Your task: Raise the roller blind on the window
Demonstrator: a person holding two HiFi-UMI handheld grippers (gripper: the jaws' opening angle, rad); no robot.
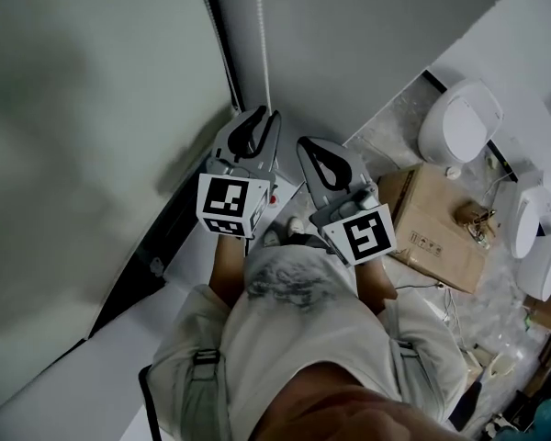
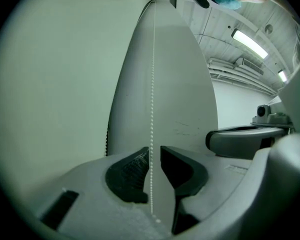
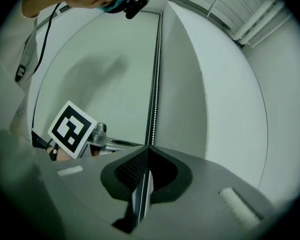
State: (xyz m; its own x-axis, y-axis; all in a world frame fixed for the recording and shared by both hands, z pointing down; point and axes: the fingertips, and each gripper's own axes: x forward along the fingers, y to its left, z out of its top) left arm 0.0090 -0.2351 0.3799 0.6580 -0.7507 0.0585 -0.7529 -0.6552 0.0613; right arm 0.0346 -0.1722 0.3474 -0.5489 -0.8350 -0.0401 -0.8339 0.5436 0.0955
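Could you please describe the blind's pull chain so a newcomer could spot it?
Start at the pale roller blind, then move right past the dark window frame to the grey wall. The bead chain hangs there, down into the left gripper: a thin line of tiny white beads, unlike the solid dark frame.

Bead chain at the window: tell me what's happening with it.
A person stands at the window with a gripper in each hand. The right gripper is shut on the bead chain. The left gripper is open, jaws slightly apart, with the chain running loose between them. The roller blind covers the window as far as it shows.
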